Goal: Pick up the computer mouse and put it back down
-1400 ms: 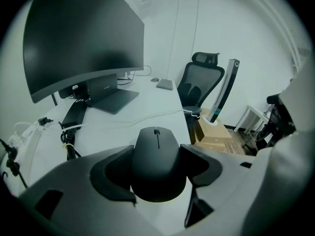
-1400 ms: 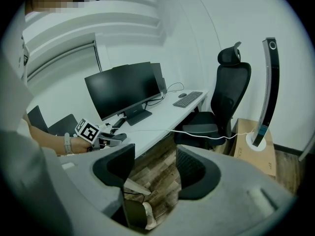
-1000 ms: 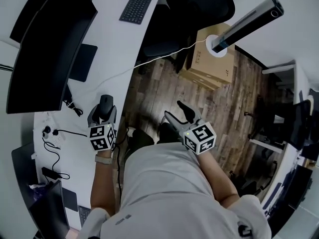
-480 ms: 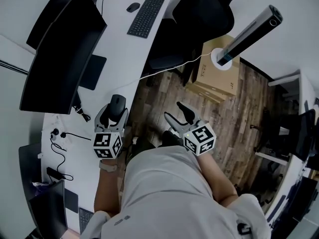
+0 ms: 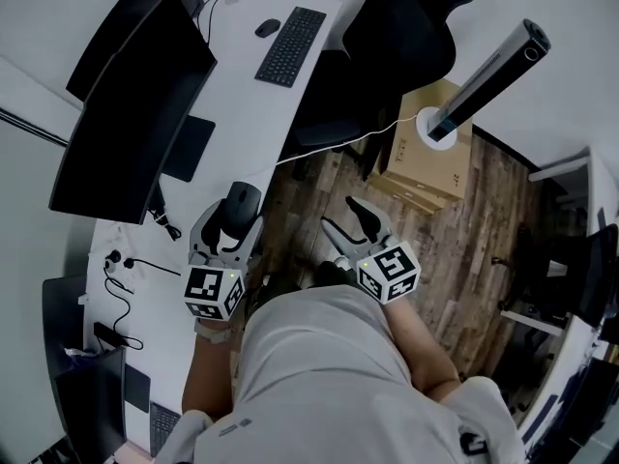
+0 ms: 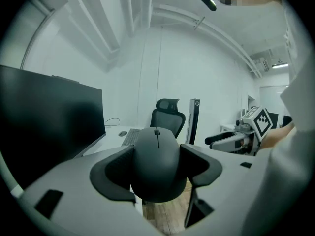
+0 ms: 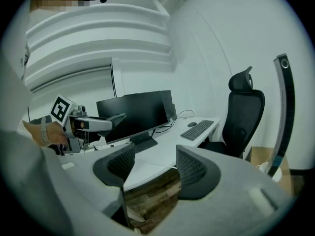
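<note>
A black computer mouse is clamped between the jaws of my left gripper, held above the white desk near its curved front edge. The left gripper view shows the mouse filling the gap of the left gripper, both pads pressed against its sides. My right gripper hangs open over the wooden floor, to the right of the desk. Its jaws stand apart in the right gripper view, and the right gripper holds nothing.
A large black monitor stands on the desk's left side. A keyboard and a second mouse lie at the far end. A black office chair, a cardboard box and a tall grey tower stand on the floor. Cables lie by my left arm.
My left gripper has carried the mouse to the right, toward the desk's front edge, still shut on it. The right gripper has barely moved.
</note>
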Available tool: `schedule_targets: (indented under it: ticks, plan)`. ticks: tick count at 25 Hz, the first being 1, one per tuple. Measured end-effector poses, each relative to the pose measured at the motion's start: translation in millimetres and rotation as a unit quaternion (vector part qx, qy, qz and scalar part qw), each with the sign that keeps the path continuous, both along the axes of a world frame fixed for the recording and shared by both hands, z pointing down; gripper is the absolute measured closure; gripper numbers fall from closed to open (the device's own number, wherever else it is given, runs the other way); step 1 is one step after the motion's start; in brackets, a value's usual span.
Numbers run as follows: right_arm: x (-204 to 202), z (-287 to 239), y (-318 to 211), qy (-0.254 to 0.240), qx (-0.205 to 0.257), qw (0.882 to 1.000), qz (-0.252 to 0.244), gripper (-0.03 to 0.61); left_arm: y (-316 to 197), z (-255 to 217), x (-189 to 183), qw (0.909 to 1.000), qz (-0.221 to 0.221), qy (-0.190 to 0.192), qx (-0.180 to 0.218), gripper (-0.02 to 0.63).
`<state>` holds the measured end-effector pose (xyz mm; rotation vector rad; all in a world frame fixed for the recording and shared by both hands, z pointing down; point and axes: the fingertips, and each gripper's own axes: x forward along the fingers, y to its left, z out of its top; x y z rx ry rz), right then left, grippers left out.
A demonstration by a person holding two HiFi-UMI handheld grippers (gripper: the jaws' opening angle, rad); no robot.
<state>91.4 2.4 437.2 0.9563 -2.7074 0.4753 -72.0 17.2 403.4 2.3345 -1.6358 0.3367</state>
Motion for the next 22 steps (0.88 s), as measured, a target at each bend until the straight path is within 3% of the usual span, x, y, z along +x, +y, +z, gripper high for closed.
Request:
schedule_targets:
  ticks: [10, 22]
  plan:
    - [19.1, -4.6, -3.0, -0.014, 0.008, 1.000, -0.011, 0.316, -0.7, 2.6, 25.9, 1.0000, -0.006, -0.003, -0.005, 0.331]
    - [80.5, 1.6, -11.7, -0.015, 0.007, 1.000, -0.017, 0.316, -16.1, 18.7, 70.4, 0.9992, -0.036, -0.004, -0.016, 0.331]
